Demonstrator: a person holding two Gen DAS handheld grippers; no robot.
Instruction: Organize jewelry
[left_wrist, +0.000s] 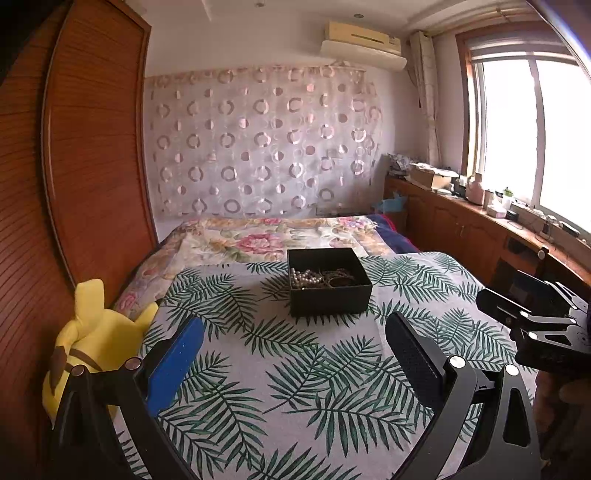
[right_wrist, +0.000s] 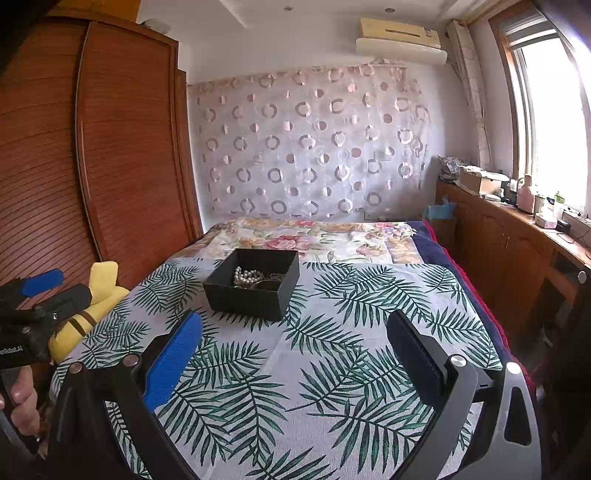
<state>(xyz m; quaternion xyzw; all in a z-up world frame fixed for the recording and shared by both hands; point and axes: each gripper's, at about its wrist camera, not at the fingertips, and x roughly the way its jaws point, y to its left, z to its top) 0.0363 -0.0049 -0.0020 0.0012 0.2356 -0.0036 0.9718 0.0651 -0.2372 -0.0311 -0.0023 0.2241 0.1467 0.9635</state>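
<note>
both tongs wide apart, jewelry lying in the black box

plainly, the jewelry (left_wrist: 320, 277) is seen gathered inside an open black box (left_wrist: 330, 301), a little above the middle of the left wrist view and left of centre in the right wrist view. a string of white pearls (right_wrist: 246, 276) lies toward the left of the box, with darker, brownish pieces tangled beside it; what those pieces are cannot be told. the box stands on a leaf-print cloth (right_wrist: 332, 369) spread over the bed. no piece is seen loose on the cloth.

the left tongs (left_wrist: 295, 350) are held well apart with nothing between them, low in the frame and short of the box. the right tongs (right_wrist: 295, 347) are likewise spread and bare, also short of the box.

two stages are fitted by this scene: pieces already collected into the box, or a tangled heap waiting to be sorted out of it. which holds cannot be settled. should any piece be handled, a thin, slippery strand would have to be pinched without the neighbouring pieces being dragged along.

a yellow plush toy (left_wrist: 92, 343) lies at the left edge of the bed.
</note>
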